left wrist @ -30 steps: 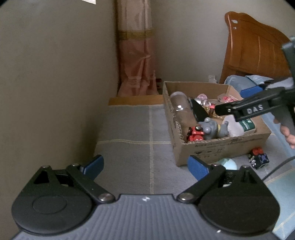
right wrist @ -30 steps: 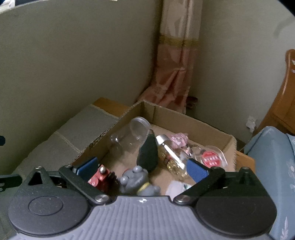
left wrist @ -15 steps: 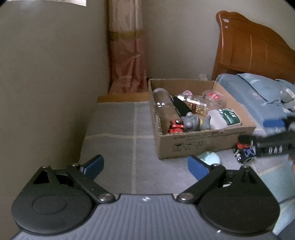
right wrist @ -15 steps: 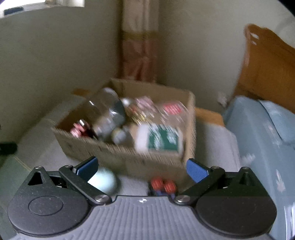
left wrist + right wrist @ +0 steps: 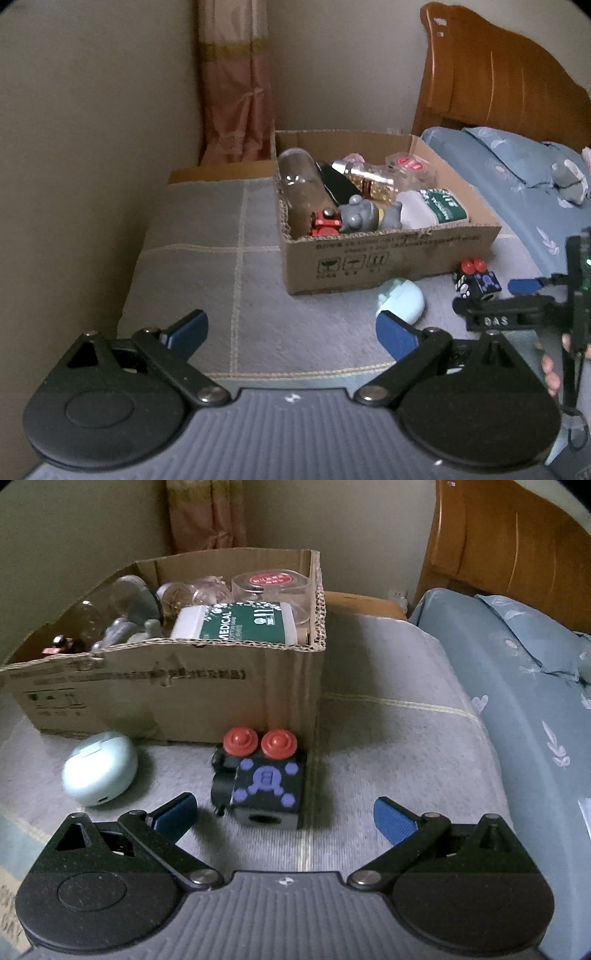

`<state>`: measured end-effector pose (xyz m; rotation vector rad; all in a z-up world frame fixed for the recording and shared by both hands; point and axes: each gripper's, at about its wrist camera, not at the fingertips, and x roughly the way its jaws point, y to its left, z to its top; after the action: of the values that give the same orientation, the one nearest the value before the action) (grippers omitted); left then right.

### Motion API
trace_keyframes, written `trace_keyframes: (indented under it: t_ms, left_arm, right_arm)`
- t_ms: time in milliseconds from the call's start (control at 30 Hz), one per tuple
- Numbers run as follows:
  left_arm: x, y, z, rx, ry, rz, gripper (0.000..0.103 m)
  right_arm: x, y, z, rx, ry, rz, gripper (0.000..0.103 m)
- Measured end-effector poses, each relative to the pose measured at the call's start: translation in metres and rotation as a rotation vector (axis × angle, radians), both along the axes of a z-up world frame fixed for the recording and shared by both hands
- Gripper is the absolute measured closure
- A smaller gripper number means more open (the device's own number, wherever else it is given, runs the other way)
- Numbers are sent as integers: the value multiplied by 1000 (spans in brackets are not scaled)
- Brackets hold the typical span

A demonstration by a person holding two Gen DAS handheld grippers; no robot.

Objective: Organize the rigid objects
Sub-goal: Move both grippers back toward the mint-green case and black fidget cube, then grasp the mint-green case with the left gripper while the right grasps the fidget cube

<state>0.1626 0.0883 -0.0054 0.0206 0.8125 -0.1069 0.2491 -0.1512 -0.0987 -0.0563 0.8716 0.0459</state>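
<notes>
Right wrist view: black cube toy with purple studs and two red round buttons (image 5: 264,788), resting on grey quilted blanket (image 5: 388,746), just in front of corrugated cardboard box (image 5: 166,690), near its right corner. Right gripper (image 5: 284,814) empty, blue fingers (image 5: 173,812) spread wide, cube just ahead of gap. Likely light, stiff, smooth plastic; best taken across flat left and right faces, clear of buttons. Pale mint oval plastic case (image 5: 98,768) lying to left, apart from cube. Box nearly full; little free space inside. Open blanket to right before blue bed (image 5: 535,701). Left wrist view: left gripper (image 5: 291,328) empty, fingers apart.
</notes>
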Motion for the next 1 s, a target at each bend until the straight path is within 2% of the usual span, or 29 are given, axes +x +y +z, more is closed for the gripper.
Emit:
trace_keyframes:
  t_ms: [167,333,633,1000]
  left_arm:
    - [7,-10,-7,8,26,-7,6]
    - [16,-23,-16,17,49,-22,6]
    - [44,-66,-42,24,102,-98,6]
    - [81,-89,-75,-41,131,13,6]
  right_arm:
    - [12,-4,-4,7,-34,-7,0]
    - [2,-19,-4,8,-50,11,0]
    - [-13,-31,-3,5,-72,-30,0]
    - [-16,-34,-4,10,-83,-28,0]
